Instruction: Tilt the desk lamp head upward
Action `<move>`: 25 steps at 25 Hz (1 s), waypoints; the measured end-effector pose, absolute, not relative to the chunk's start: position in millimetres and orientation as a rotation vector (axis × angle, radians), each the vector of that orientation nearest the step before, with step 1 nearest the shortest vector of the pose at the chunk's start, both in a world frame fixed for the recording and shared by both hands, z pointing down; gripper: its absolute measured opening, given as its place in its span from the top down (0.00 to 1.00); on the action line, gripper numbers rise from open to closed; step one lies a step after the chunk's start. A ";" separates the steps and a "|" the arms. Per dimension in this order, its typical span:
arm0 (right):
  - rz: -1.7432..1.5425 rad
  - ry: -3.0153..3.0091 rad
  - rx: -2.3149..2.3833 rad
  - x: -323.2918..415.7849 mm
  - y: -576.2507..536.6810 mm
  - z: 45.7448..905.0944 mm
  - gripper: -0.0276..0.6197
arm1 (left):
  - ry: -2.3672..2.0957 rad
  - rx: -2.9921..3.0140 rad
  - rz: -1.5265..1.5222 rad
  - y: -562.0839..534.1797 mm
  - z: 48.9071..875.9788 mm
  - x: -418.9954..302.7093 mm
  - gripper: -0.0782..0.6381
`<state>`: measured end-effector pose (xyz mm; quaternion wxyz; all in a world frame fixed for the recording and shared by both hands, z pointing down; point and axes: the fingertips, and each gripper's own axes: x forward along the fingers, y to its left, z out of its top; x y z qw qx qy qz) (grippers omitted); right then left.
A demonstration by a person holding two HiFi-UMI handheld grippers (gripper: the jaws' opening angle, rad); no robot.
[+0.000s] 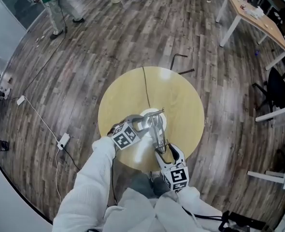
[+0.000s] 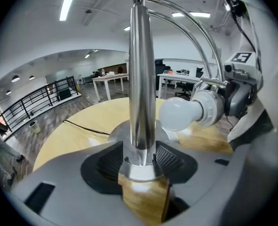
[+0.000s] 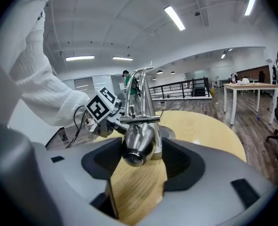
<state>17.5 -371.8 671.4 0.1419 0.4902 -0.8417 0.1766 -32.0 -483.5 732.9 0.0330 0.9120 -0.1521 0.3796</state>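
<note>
The desk lamp (image 1: 152,118) stands near the middle of the round yellow counter (image 1: 181,98). The left gripper (image 1: 141,125) sits low by the lamp's base. Its fingers (image 2: 170,157) are spread, with the chrome upright post (image 2: 142,79) standing between them. The pads look just clear of the metal, though the close view makes that hard to be sure of. The right gripper (image 1: 163,150) faces the lamp head (image 3: 138,144) from behind, fingers (image 3: 182,160) wide apart. The rounded chrome shell sits between them with a gap on each side. The white bulb (image 2: 179,114) sticks out of the head beside the post
</note>
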 end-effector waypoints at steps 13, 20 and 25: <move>0.532 -2.359 1.423 9.6 -378.2 675.7 0.57 | -0.413 2.686 1.192 -488.1 750.3 -24.5 0.60; 0.640 -2.310 1.402 16.6 -356.3 649.7 0.57 | -0.405 2.620 1.279 -481.1 745.4 -25.7 0.61; 0.717 -2.282 1.415 26.5 -338.0 620.2 0.57 | -0.414 2.579 1.316 -475.8 747.8 -24.5 0.61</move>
